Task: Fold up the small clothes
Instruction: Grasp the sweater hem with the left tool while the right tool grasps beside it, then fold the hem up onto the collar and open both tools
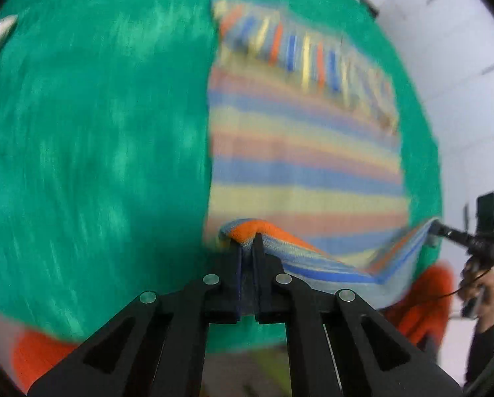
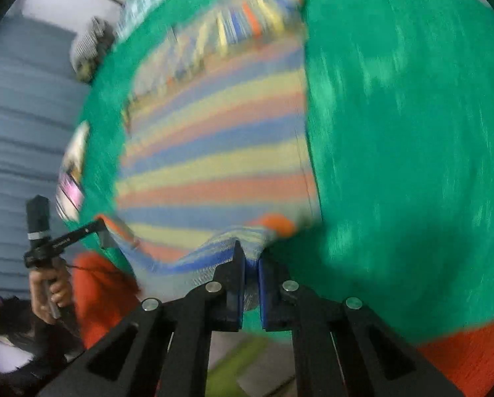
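A small striped garment in blue, yellow and orange bands lies on a green cloth. My left gripper is shut on the garment's near left corner, which is raised off the cloth. My right gripper shows at the right edge of that view, pinching the other near corner. In the right wrist view my right gripper is shut on the garment at its near right corner, and the left gripper holds the lifted left corner. The hem sags between the two grips. Both views are blurred.
The green cloth covers the work surface, with orange fabric at its near edge. A person's hand grips the left tool's handle. A checked cloth lies at the far edge, and a colourful item sits at the left edge.
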Available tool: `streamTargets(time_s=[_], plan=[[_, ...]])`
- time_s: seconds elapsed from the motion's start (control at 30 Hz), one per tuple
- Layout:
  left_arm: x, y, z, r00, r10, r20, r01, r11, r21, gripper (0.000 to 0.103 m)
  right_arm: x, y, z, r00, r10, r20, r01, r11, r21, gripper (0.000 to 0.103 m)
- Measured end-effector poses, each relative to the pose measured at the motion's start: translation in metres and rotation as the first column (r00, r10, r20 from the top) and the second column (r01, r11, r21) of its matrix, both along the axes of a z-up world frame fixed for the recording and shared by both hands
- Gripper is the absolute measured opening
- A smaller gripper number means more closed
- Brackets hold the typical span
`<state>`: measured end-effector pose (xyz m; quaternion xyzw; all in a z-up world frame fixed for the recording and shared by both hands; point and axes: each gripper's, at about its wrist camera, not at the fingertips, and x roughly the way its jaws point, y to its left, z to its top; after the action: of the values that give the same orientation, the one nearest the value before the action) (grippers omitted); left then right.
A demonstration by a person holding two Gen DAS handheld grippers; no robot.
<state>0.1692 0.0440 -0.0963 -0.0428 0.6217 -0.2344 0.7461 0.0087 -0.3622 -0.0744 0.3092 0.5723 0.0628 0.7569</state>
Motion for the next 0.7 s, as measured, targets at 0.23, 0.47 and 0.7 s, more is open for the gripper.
streamTargets(time_s=[0.23,0.47,0.7], plan=[[0.189,-0.065,0.033,0.979,0.132,0.153,-0.135,0.991,0.008,0.062,0.175,-0.081,0.024,0.944,-0.235,0.232,0.245,0.969,-0.015,0.029],[0.164,-0.025,-0.013,0.962,0.233,0.141,-0.231,0.972,-0.032,0.067,0.16,-0.077,-0.011,0.942,-0.241,0.232,0.277,0.951,-0.136,0.061],[0.087,-0.037,-0.052,0.962,0.172,0.211,-0.189,0.98,0.067,0.076,0.1,0.002,-0.016,0.931,0.114,0.347,0.018,0.934,-0.356,0.061]])
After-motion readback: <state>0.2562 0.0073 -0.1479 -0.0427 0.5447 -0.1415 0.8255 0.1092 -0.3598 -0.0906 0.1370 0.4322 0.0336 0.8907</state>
